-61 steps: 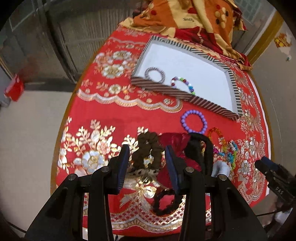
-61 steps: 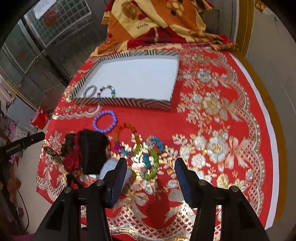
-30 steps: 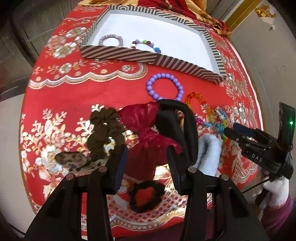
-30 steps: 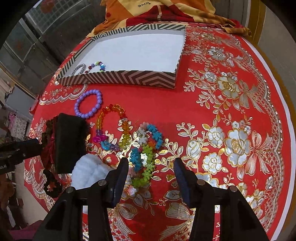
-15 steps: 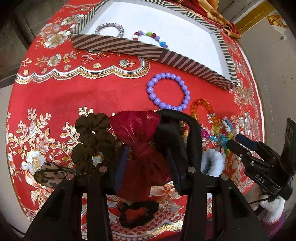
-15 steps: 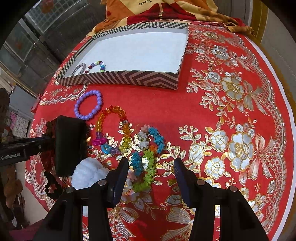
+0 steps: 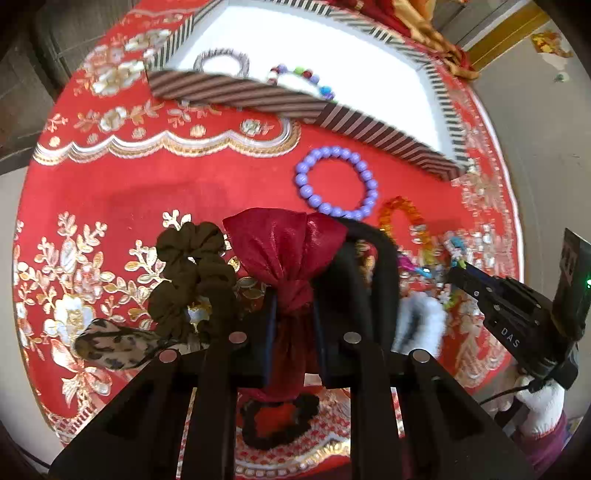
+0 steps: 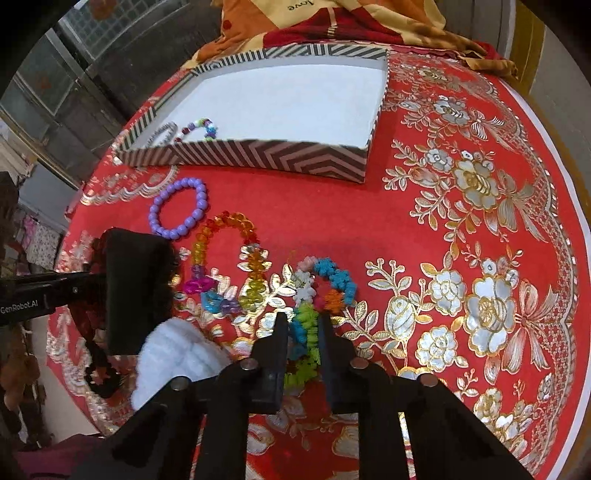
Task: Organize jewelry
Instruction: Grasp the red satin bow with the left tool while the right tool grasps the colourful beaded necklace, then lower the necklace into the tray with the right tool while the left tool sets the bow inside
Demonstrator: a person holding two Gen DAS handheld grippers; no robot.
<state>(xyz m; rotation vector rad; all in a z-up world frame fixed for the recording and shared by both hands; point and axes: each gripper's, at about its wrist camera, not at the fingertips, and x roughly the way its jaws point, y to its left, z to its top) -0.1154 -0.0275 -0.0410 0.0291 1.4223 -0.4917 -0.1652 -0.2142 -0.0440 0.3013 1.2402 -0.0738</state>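
Observation:
My left gripper (image 7: 293,306) is shut on a shiny red fabric scrunchie (image 7: 286,247) at the near edge of the red cloth. My right gripper (image 8: 303,325) is shut on a multicoloured flower-bead bracelet (image 8: 325,284), pinching its green part. A striped tray (image 8: 258,155) with a white floor holds a silver bracelet (image 7: 221,61) and a mixed-colour bead bracelet (image 7: 303,79) in its left corner. A purple bead bracelet (image 8: 179,208) and an orange crystal bracelet (image 8: 225,254) lie on the cloth before the tray.
A brown scrunchie (image 7: 192,277), a leopard-print hair tie (image 7: 114,345), a black headband (image 7: 369,280), a white fluffy scrunchie (image 8: 173,354) and a black scrunchie (image 7: 280,421) lie near the left gripper. An orange blanket (image 8: 332,22) is behind the tray. The table edge is close in front.
Both grippers were open and have shut: the left on the red scrunchie, the right on the flower-bead bracelet. Both moved forward and down toward the cloth.

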